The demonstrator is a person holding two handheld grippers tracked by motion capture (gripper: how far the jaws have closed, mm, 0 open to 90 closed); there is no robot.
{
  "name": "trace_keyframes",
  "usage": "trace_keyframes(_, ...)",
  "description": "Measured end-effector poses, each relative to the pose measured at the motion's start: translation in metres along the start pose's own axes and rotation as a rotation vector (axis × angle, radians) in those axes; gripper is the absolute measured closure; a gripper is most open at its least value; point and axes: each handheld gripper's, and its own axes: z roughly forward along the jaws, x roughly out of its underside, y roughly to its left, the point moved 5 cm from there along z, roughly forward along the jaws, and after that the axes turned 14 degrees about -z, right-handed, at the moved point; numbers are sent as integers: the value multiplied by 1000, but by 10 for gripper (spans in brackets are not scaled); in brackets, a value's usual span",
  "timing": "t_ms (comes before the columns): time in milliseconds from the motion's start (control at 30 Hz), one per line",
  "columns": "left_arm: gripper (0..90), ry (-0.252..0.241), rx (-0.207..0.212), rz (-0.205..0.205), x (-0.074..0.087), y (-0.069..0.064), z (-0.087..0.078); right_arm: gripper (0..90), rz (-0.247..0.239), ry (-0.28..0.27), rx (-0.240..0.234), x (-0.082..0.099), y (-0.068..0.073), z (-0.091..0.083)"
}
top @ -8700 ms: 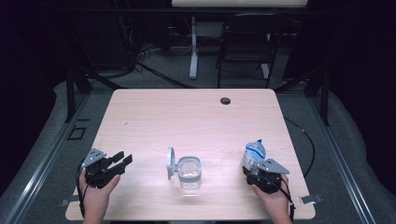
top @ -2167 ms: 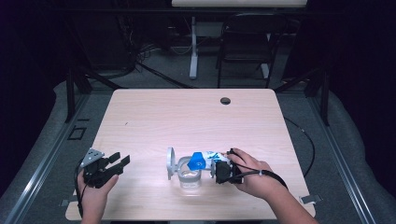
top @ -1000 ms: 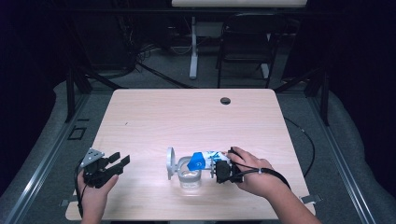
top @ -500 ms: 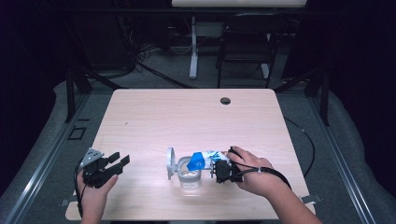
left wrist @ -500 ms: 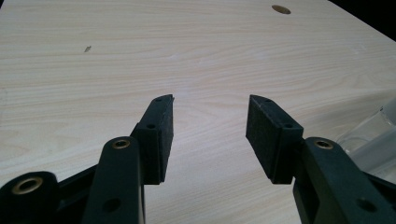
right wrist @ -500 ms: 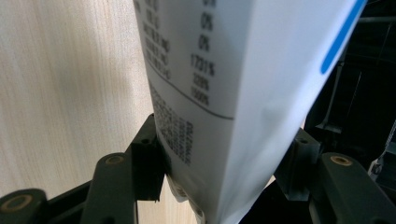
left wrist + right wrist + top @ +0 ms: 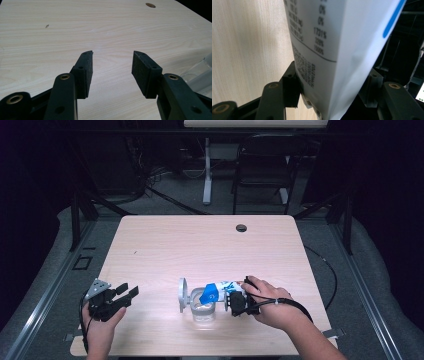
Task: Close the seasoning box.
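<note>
one carton (image 7: pixel 329 50) shows printed figures close up; high view, blue.

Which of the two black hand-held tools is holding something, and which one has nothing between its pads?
The right tool grips the white-and-blue carton, tipped over the clear glass jar. The left tool is open over bare table.

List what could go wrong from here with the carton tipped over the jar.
The right claw holds the carton tilted over the open glass jar, so contents may miss the mouth and land on the table. The left claw sits open, away from the jar, so a nudge could shift or tip it.
</note>
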Motion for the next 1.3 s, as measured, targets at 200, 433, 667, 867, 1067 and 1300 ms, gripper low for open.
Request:
trace_keyframes(200,518,2,-2,-1,0,1,0,444,-15,4,11,-1,-1,-1)
trace_keyframes(433,518,3,-3,-1,0,1,0,444,-33,12,17,-3,-1,-4)
trace_keyframes(667,518,2,-3,-2,0,1,0,444,-69,33,38,-4,-3,-6)
trace_keyframes(867,518,0,-2,-5,0,2,0,445,-61,26,33,-5,-2,-6)
trace_keyframes(1067,515,2,-5,-5,1,1,1,445,-76,25,41,-7,-3,-6)
trace_keyframes(1300,511,2,-5,-4,1,1,1,446,-101,35,49,-9,-5,-8)
